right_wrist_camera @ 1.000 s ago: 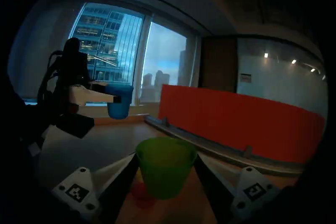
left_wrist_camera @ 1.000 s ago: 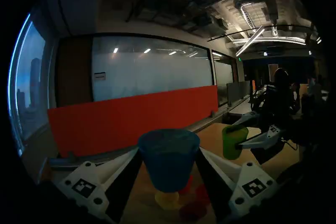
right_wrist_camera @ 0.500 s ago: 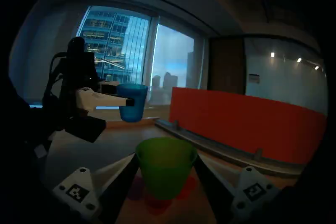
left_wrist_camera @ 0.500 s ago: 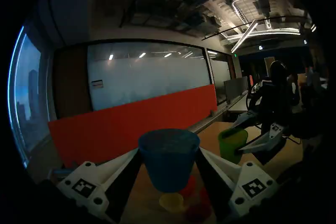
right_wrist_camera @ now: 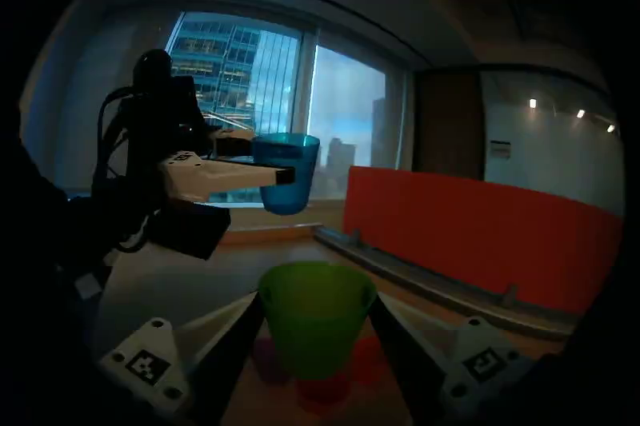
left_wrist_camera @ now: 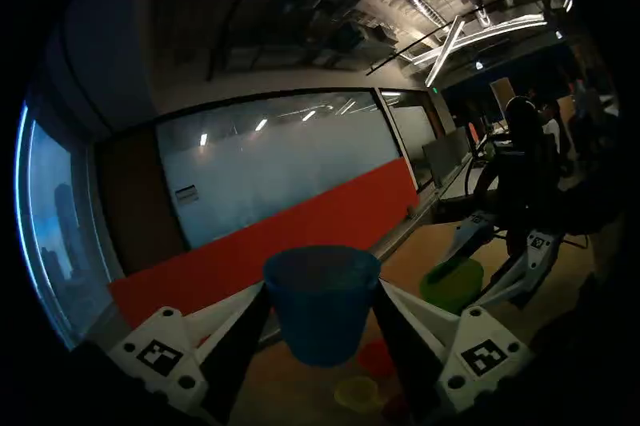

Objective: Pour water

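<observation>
1. The orange partition at the far side of the room now slants upward to the right in the left gripper view, where a second ago it ran nearly level. That suggests the left hand has begun to lift and roll.
2. The wooden table lies below both grippers. Neither cup rests on it.
3. The left gripper, seen in the right gripper view at the upper left, has moved higher and further right, closing on the green cup. Its jaws are closed narrowly around the blue cup.
4. The right gripper has kept its place, low and near the table. Its jaws clamp the green cup on both sides.
5. The blue cup is the one likely to pour. In the right gripper view it looks close to upright, above and beyond the green cup but not yet over its mouth. Its inside is too dim to tell whether it holds water.
6. The green cup is the likely receiver. In the left gripper view it sits lower right, mouth open upward. Nothing can be made out inside it.
7. Small cups lie on the table beneath, among them a yellow one and a red one.
8. Judging by this, the pour has not yet started and the blue cup needs to travel a little further before it tips.
</observation>
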### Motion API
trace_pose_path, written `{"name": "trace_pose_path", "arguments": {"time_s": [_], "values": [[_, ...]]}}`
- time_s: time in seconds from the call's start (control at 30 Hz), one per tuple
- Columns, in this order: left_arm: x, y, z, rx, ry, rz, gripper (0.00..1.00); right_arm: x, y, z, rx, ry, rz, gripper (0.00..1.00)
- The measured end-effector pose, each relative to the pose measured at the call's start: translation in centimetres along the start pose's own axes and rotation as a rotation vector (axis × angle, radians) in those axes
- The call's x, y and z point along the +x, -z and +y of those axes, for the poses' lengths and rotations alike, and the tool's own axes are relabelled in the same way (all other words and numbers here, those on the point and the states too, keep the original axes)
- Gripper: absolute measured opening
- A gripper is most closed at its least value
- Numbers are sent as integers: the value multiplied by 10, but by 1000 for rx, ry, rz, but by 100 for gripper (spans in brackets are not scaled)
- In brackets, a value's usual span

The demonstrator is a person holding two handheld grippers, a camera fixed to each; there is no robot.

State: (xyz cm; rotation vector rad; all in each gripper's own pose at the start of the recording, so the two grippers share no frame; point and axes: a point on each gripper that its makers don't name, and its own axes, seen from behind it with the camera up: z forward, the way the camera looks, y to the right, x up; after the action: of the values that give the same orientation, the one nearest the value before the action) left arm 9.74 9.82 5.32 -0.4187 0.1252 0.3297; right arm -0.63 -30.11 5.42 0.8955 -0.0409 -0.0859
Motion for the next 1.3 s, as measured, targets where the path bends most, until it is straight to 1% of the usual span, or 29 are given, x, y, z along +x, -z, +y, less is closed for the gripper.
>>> {"name": "trace_pose_path", "arguments": {"time_s": [0.5, 0.8, 1.0, 1.3], "values": [[22, -3, 4, -1, -161, 26, 84, 1, -10, -22, 53, -8, 6, 92], [28, -5, 9, -7, -251, 20, 84, -1, -15, -31, 79, -13, 9, 91], [32, -3, 12, -10, -312, 13, 84, -3, -18, -37, 91, -15, 9, 92], [39, 1, 15, -6, -378, 10, 84, -4, -21, -41, 102, -19, 11, 91]]}}
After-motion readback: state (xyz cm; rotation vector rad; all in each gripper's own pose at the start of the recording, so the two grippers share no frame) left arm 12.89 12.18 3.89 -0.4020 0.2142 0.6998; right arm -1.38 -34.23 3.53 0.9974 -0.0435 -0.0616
